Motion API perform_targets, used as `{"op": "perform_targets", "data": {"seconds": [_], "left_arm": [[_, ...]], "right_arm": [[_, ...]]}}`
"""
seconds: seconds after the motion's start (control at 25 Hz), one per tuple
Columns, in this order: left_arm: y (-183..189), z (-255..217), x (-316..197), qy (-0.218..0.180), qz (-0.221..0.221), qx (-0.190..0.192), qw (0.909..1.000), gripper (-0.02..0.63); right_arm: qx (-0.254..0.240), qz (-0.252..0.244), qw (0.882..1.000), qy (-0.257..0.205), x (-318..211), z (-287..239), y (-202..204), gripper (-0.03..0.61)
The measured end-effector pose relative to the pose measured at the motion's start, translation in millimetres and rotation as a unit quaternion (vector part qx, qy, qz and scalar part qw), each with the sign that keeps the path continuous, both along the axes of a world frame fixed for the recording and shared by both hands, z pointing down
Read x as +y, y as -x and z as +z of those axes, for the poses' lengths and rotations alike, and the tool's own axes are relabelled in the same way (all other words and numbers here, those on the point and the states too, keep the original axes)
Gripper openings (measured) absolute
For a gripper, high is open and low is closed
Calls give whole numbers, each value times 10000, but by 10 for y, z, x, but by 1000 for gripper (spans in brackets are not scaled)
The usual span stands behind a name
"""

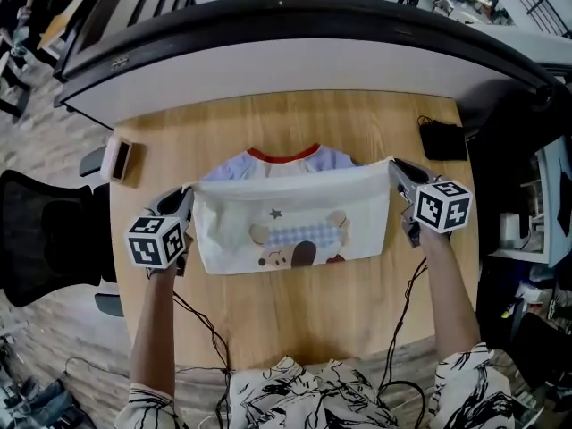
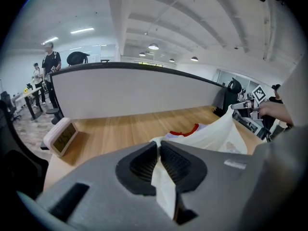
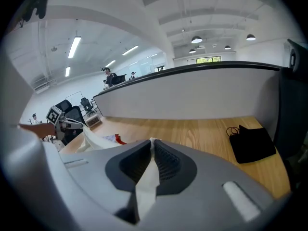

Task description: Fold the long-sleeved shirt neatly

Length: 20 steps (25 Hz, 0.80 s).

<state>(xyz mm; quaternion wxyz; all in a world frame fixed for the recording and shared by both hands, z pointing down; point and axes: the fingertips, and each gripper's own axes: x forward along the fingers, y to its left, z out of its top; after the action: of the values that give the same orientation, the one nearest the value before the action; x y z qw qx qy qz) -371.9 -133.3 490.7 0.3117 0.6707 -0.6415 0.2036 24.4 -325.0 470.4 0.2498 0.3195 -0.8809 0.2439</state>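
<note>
**Claw state.** My left claw (image 2: 159, 163) is closed tight on a pinch of cream cloth at one corner of the shirt (image 1: 295, 226). My right claw (image 3: 151, 163) is closed the same way on the opposite corner. The held edge runs taut from claw to claw. The rest of the shirt lies on the surface (image 1: 304, 320) beneath them, and the red collar (image 1: 283, 155) sits just beyond.

**Step in hand (my judgement).** I am laying the held edge over toward the collar.
- Hold both claws level.
- Hold the cloth taut.
- Lower both corners together, square to the shoulders.
- Release only once the cloth lies flat.

**Views.**
- Only the head view shows the printed front.
- Only the left claw view shows the face of the small clock (image 2: 60, 137), left of that claw.
- Only the right claw view shows the black pouch (image 3: 252, 143) from the side, right of that claw.
</note>
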Motion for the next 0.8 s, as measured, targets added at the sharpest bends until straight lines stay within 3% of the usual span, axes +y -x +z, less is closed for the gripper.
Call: {"op": "perform_targets", "data": {"seconds": [0.28,0.56,0.64,0.68,0.8], "left_arm": [[188,533,-463,481,47,218,9986,29],[273,921,-659,877,176,452,9950,38],[305,976,-682,839,87,665,9942,77],[337,982,-695,767,1,803,9938,128],[477,913,-751,404,-149,1091,9931,205]], "right_arm": [[195,149,9987,453,-411,591,203,35],[459,-59,9955,830,-590,1059,298,39],[393,-47,9951,909,-643,1126,303,51],[349,-28,9951,929,-678,1151,300,68],[165,-20,9965,821,-813,1132,280,115]]}}
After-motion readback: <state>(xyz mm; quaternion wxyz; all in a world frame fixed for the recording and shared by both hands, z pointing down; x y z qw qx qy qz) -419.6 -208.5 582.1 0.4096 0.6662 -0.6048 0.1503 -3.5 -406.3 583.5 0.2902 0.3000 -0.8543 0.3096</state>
